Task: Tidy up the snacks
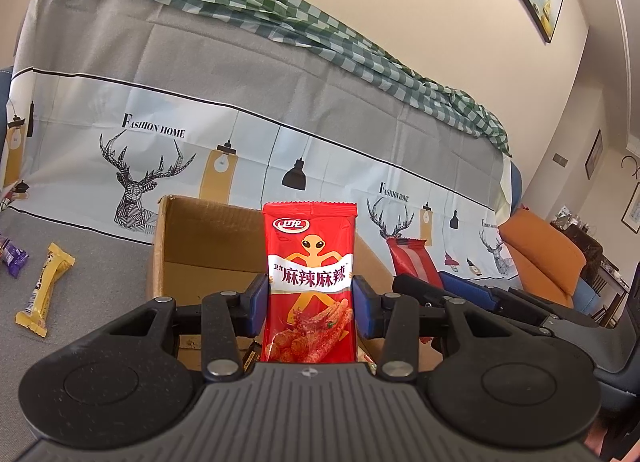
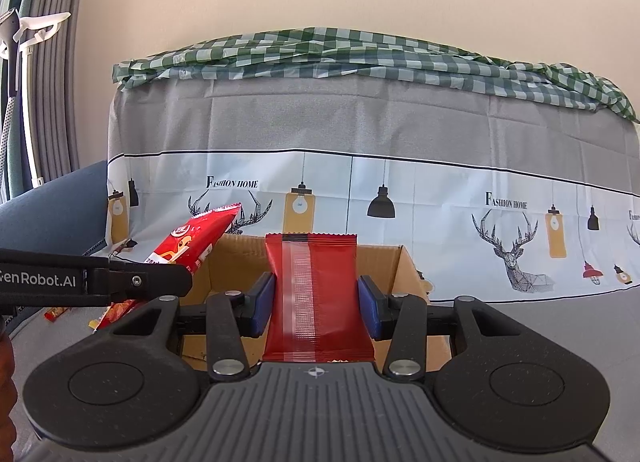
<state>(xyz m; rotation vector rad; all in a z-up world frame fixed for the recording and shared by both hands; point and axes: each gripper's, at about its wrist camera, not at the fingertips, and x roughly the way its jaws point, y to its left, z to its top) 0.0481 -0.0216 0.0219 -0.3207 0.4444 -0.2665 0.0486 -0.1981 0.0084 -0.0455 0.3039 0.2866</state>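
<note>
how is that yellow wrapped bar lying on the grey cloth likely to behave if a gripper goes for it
The yellow bar looks small and slim, so probably light. Its glossy wrapper with crimped ends suggests it could slip between the pads. It lies flat on the grey cloth, so it seems unlikely to roll and may slide if pushed.

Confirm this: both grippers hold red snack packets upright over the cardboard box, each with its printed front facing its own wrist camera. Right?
Not quite. The left gripper shows its red packet's printed front, but in the right wrist view the right gripper's packet shows its sealed back seam. Both are over the cardboard box.
</note>
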